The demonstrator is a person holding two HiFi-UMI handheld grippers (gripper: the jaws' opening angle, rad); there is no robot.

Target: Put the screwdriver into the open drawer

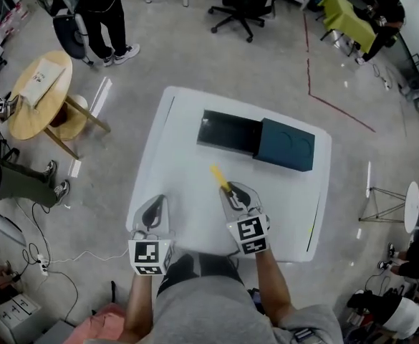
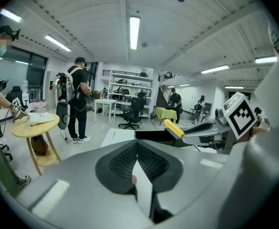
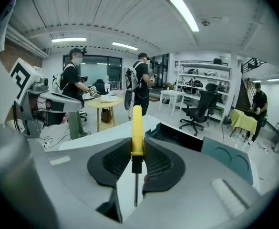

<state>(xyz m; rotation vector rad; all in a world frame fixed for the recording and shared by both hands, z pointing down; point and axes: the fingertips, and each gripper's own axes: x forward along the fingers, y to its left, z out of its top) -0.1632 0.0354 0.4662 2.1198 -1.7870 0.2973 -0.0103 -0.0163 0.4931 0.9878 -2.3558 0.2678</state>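
My right gripper (image 1: 232, 191) is shut on a yellow-handled screwdriver (image 3: 137, 135); its handle sticks out past the jaws toward the drawer, its metal shaft points back at the camera. In the head view the screwdriver (image 1: 220, 177) hangs above the white table (image 1: 173, 192), short of the dark teal drawer unit (image 1: 286, 144) with its open drawer (image 1: 227, 132) pulled out to the left. The open drawer (image 3: 177, 136) lies ahead and right in the right gripper view. My left gripper (image 1: 152, 211) is shut with nothing in it, over the table's near left. From the left gripper (image 2: 136, 160), the right gripper (image 2: 211, 128) shows with the screwdriver (image 2: 174, 128).
A round wooden table (image 1: 41, 95) stands to the left on the floor, with a person (image 1: 102, 13) near it. Office chairs (image 1: 241, 6) and a green-covered table (image 1: 345, 13) are at the far side. A white stool (image 1: 410, 206) stands at the right.
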